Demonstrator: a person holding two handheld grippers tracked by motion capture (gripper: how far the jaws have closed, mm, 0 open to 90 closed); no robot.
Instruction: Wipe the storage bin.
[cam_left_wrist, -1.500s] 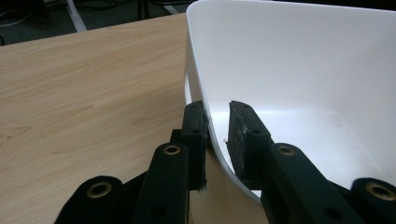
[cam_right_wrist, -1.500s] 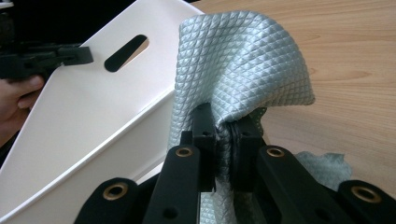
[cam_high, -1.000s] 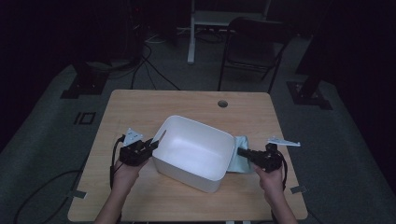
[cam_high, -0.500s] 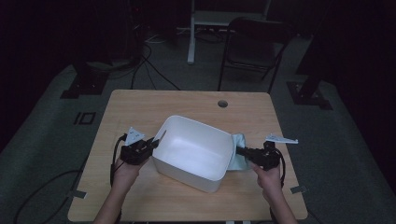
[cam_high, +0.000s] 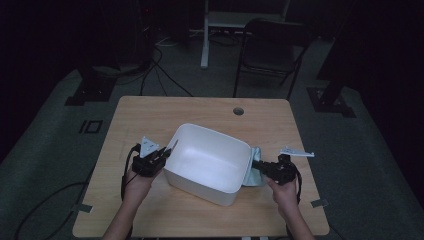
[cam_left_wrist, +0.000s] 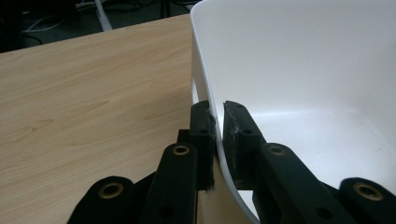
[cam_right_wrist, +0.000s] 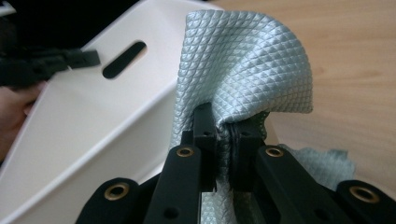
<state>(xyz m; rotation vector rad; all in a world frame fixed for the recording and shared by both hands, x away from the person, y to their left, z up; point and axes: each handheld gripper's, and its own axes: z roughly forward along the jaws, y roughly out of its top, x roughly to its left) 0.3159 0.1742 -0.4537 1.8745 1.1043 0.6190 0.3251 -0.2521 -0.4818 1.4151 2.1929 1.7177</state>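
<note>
The left gripper (cam_high: 161, 156) has its jaws clamped on the rim of the white tub (cam_high: 207, 157): in the left gripper view one jaw is outside the wall and the other inside, with the thin white wall (cam_left_wrist: 211, 98) pressed between them. These jaws have just been closing on that rim. The right gripper (cam_high: 261, 165) has its jaws together on a fold of the pale green cloth (cam_right_wrist: 243, 70), which rises above the jaws and bends over. The tub stands on the wooden worktop (cam_high: 150, 112) between the two grippers, and the cloth lies just beside the tub's wall, at the tip of the right jaws.
</note>
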